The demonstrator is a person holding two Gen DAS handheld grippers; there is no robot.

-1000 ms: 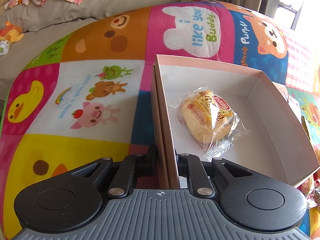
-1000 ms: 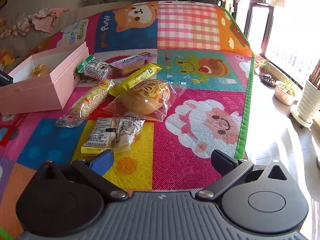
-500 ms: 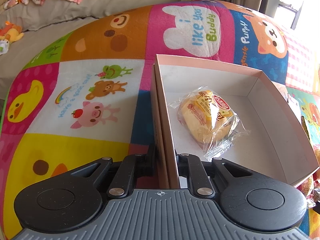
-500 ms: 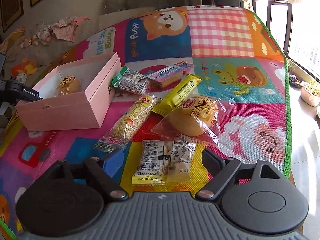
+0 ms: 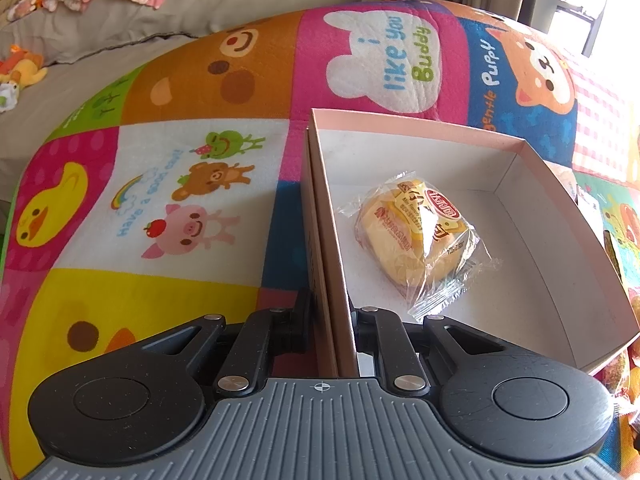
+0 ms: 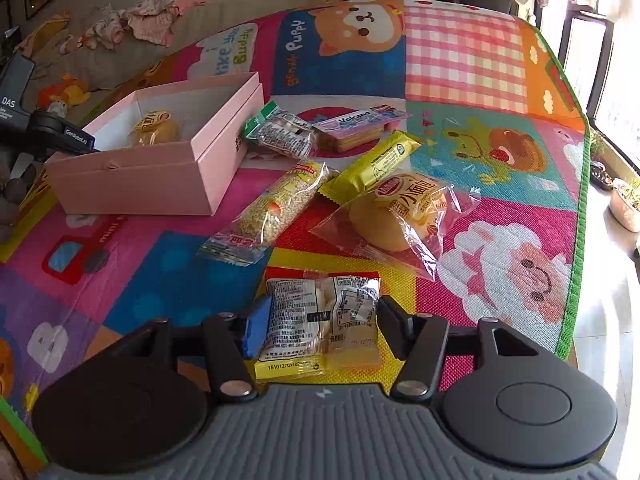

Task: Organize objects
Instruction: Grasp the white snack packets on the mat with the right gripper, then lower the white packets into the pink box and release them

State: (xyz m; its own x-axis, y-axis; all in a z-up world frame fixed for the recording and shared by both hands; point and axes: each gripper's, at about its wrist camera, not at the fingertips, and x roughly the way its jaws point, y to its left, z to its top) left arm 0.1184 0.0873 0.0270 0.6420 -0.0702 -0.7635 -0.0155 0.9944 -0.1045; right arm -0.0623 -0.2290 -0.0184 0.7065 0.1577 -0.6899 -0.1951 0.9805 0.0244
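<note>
We're mid-grab: the right claw (image 6: 318, 326) has just been closing, jaws still partly apart with the white snack pack (image 6: 320, 320) between them, and contact with the pads isn't clear. To do it well we'd keep the pack centred, squeeze across its bulky middle rather than the flat yellow seal edge, and lift straight off the play mat (image 6: 480, 60) so the wrapper doesn't slip or drag neighbours.

The left claw (image 5: 330, 320) is clamped on the near wall of the pink box (image 5: 420, 124), steadying it. We'd keep that hold so the box stays put for the drop.

Count: one box; one bun pack (image 5: 416, 232) already inside it. Loose on the mat, just beside the box: one green-white pack (image 6: 280, 130), one wafer pack (image 6: 356, 128), one yellow bar (image 6: 372, 166), one grain roll (image 6: 276, 208), one bread bun pack (image 6: 400, 216), plus the white pack in hand. Six out, one in.
</note>
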